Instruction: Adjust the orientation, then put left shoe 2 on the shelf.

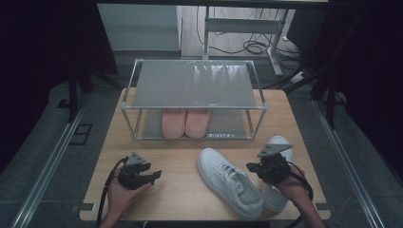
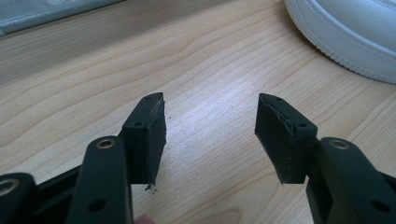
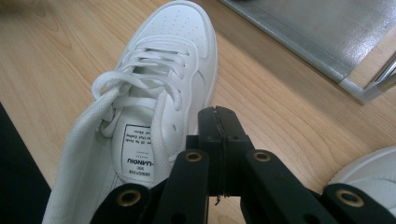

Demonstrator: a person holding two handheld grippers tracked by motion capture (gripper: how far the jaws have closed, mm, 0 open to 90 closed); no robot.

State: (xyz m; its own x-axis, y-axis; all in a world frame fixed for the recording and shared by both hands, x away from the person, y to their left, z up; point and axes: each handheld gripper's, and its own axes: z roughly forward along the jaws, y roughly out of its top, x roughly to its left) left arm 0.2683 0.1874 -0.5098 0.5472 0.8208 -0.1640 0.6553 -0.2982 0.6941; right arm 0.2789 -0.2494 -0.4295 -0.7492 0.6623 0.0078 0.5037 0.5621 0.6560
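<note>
Two white lace-up leather sneakers lie on the pale wooden table [image 1: 180, 190] in the high view: the near sneaker [image 1: 230, 182] at about 5 o'clock from the table's middle, the second sneaker [image 1: 278, 148] at 3 o'clock, partly hidden behind the right gripper [image 1: 254, 167]. A metal-framed two-tier shoe rack [image 1: 194, 85] stands at 12 o'clock, with a pair of soft pink slippers [image 1: 185, 121] on its lower shelf. The left gripper [image 1: 153, 175] hovers at 7 o'clock.

From the left gripper view, the left gripper [image 2: 210, 126] stands wide, nothing between its matte black pads, bare grained wood below; the near sneaker's ribbed rubber sole [image 2: 345, 35] curves at 1 o'clock.

From the right gripper view, the right gripper [image 3: 219, 123] is fully closed and empty, poised above the near sneaker [image 3: 159, 93] with its perforated toe, flat laces and printed insole label. The second sneaker [image 3: 369, 175] appears, probably, at 4 o'clock.

Closed jaws cannot take the collar; descending so, they would likely shove the smooth shoe across the slick tabletop.
</note>
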